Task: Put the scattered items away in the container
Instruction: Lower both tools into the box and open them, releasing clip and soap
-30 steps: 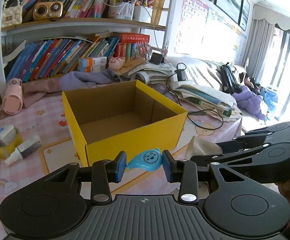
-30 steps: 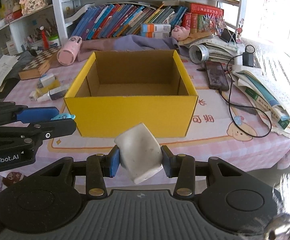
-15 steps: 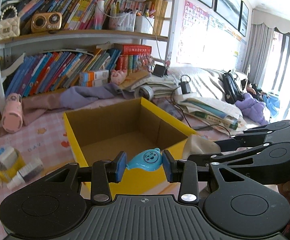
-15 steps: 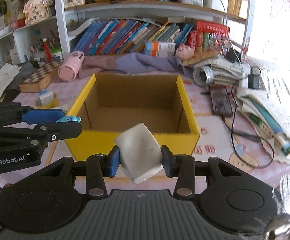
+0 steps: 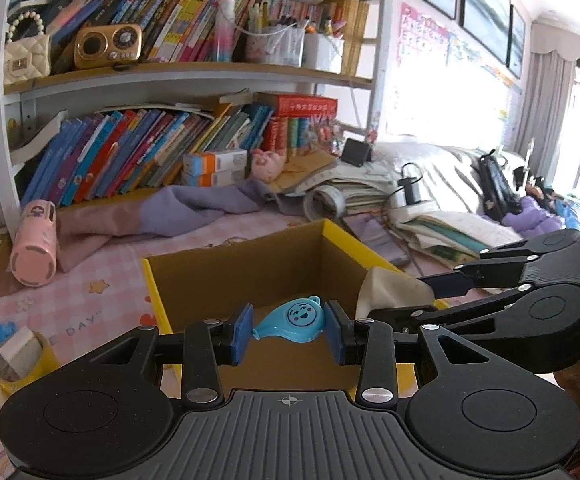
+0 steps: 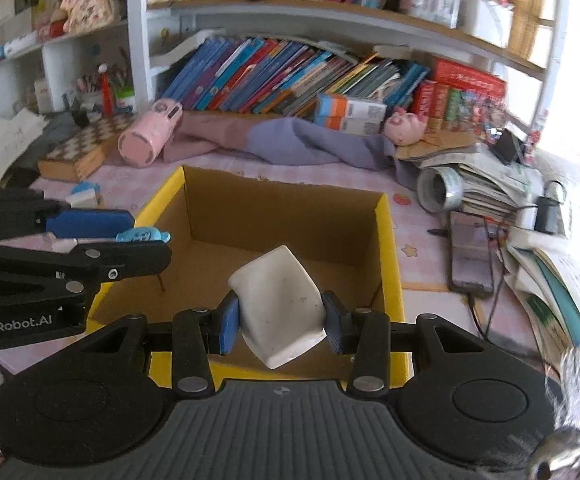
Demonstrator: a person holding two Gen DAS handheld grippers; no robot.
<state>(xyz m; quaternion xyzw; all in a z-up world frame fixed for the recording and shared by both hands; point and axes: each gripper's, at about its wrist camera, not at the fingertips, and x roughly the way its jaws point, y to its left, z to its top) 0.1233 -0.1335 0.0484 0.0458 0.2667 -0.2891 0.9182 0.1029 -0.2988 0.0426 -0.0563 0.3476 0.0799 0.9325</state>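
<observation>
A yellow cardboard box (image 5: 155, 292) with a brown inside stands open on the pink tablecloth; it also shows in the right wrist view (image 6: 390, 248). My left gripper (image 5: 288, 326) is shut on a blue smiley whistle (image 5: 292, 320) and holds it above the box's near edge. My right gripper (image 6: 281, 320) is shut on a white squashed cup (image 6: 279, 304), also above the box's near edge. The right gripper shows at the right in the left wrist view (image 5: 490, 300), the left gripper at the left in the right wrist view (image 6: 49, 256).
Small items and a yellow tape roll (image 5: 17, 360) lie left of the box. A pink flask (image 5: 33, 248), a chessboard (image 6: 85, 148), a purple cloth (image 6: 290, 144), a phone (image 6: 470, 252) and stacked papers (image 6: 546, 264) surround it. Bookshelves stand behind.
Both grippers have risen and moved forward with their items, from in front of the box to above its near edge. The box inside now shows from above.
</observation>
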